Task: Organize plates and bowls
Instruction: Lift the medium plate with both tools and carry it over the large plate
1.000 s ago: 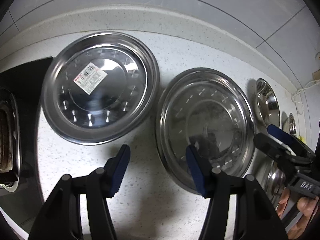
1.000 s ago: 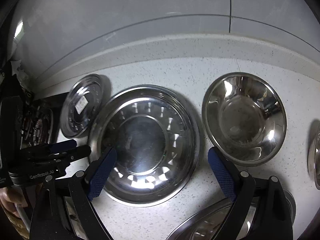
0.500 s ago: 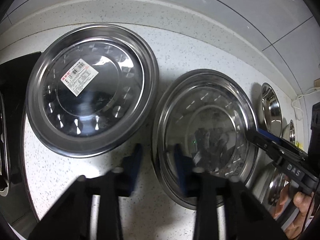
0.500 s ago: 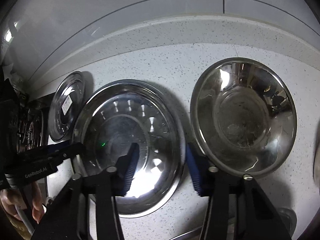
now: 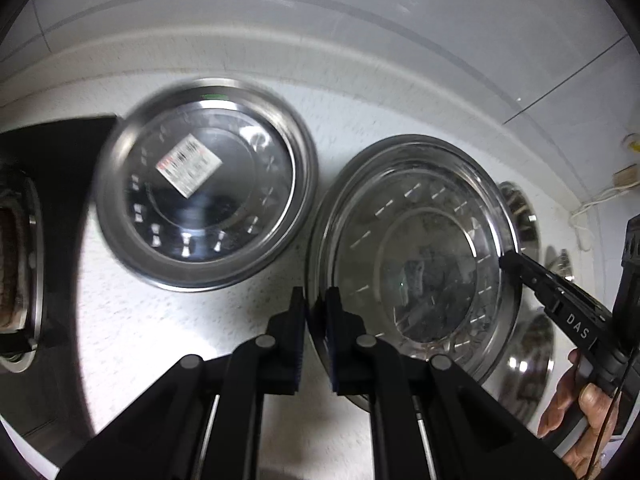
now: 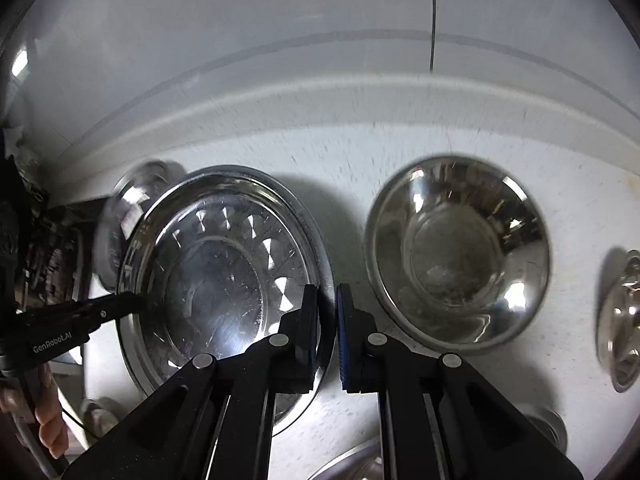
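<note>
We have both claws on the wide round stainless-steel plate [image 5: 416, 248] on the speckled white surface [image 5: 160, 340] — left claw [image 5: 316, 312] pinching its left rim, right claw [image 6: 327, 320] pinching its right rim. Lift level, in sync — the thin rim looks slippery; carry it onto the stickered steel plate [image 5: 208, 184] alongside.

White speckled countertop [image 5: 160, 320] fills the lower frame. Grey tiled wall [image 6: 280, 20] spans the top. Black stove [image 5: 48, 200] at left edge. White cable [image 5: 600, 196] at right edge.
</note>
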Motion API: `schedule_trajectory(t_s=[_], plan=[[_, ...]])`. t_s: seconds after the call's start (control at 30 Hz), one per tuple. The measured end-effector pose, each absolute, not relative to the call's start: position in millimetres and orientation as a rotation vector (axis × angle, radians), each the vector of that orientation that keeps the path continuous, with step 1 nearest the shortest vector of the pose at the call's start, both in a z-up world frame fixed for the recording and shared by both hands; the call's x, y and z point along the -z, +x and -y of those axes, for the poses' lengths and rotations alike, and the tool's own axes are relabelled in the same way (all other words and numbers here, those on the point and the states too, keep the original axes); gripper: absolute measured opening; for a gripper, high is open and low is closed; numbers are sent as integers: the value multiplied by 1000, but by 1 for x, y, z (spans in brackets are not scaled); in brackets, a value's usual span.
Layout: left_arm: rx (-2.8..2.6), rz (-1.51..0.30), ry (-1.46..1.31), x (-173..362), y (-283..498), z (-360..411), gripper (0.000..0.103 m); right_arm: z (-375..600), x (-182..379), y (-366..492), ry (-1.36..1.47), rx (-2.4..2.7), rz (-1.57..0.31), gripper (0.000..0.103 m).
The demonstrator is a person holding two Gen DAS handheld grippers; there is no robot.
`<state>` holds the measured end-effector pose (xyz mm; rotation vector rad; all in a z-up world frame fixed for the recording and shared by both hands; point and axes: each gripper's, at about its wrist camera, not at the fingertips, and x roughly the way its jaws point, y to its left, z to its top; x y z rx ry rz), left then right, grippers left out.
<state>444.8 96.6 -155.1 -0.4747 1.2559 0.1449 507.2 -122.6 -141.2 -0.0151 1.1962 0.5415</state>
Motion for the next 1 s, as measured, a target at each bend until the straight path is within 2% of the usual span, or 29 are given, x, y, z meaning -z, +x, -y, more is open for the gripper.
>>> schedule_trajectory(t_s=[0.3,0.5,0.7,1.0], plan=[[-133,-1118,-443,35,366,-122,9,117,22,430,21,-661,-1022,8],[-131,-1108,-438,11,282,-147,8,106,13,346,23,-753,-1014,8],[-106,-1172,-460,44,216,-156,8,104,54,277,7,-772,-1104,9],[-92,-1363,-584,157,163,-173,8,92,154,233,0,-725,-1321,9]])
